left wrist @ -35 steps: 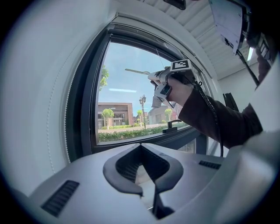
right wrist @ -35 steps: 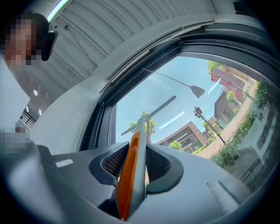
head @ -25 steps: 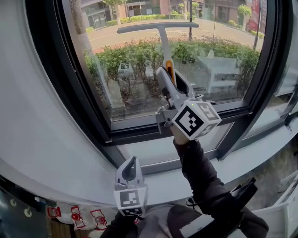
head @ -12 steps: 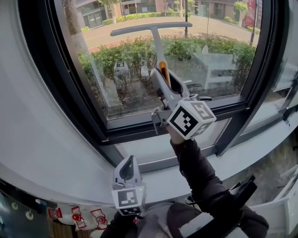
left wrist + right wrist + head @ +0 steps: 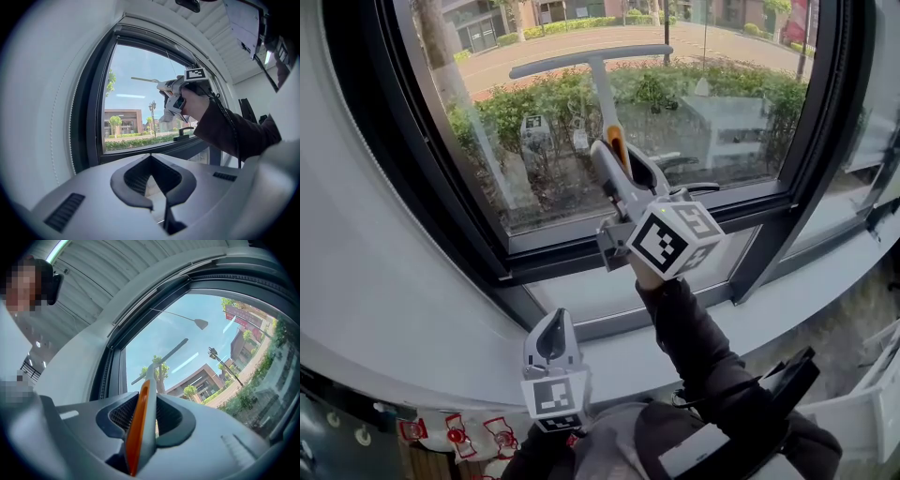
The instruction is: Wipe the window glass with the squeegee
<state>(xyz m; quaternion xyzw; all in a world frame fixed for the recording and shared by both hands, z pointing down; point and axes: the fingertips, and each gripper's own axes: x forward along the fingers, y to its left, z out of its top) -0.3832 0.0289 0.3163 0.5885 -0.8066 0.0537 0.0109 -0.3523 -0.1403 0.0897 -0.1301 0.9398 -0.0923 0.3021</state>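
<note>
Right gripper view: the squeegee (image 5: pixel 138 427), seemingly light, stiff and slim, sits clamped by its orange handle in the right tool (image 5: pixel 146 405), blade high on the window glass (image 5: pixel 206 348). That handle looks the best place to hold it. The left tool (image 5: pixel 151 180) hangs closed and empty.

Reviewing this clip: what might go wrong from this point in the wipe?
1. The right gripper clamps the squeegee only at its orange handle end; the long stem could twist, lifting the blade off the window glass.
2. A downward stroke may strike the window handle by the lower frame.
</note>
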